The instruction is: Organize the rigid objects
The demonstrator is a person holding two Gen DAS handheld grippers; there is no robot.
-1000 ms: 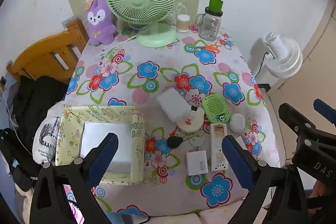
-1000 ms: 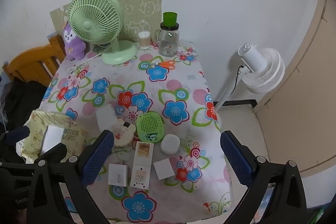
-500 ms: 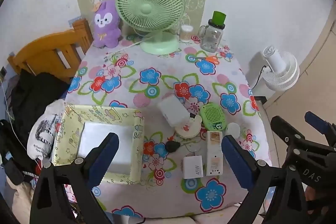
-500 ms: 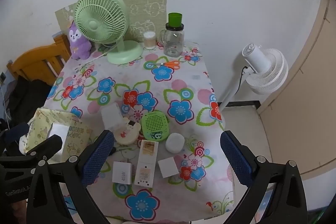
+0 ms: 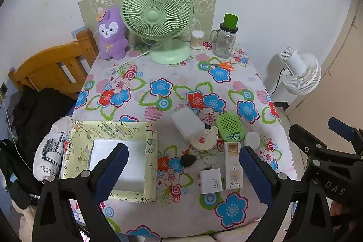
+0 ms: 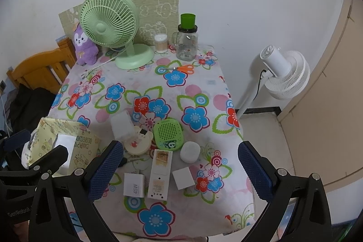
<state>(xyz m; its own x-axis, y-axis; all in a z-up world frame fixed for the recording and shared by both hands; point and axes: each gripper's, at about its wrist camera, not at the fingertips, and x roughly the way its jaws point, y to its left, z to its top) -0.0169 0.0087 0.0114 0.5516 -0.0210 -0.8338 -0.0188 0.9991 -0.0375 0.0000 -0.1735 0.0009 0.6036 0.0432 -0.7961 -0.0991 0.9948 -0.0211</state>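
Two grippers are hanging wide open and empty above the near table (image 5: 158, 74) edge: left gripper (image 5: 183, 165), right gripper (image 6: 180, 165). Compared with a second ago, both views are pulling back and up, the fan (image 5: 157, 15) and far wall now sitting lower and smaller; nothing on the cloth is shifting, so sorting is judged not yet begun. Box (image 5: 109, 128), yellow, is sitting at the near left, a white block inside. Loose items are lying clustered just right of it: white case (image 5: 187, 125), green speaker (image 5: 228, 127), remote (image 5: 232, 166), round tin (image 5: 204, 140), charger (image 5: 211, 180), white square (image 6: 183, 178), puck (image 6: 190, 151), black key fob (image 5: 188, 160). All are lying outside the box, as before.
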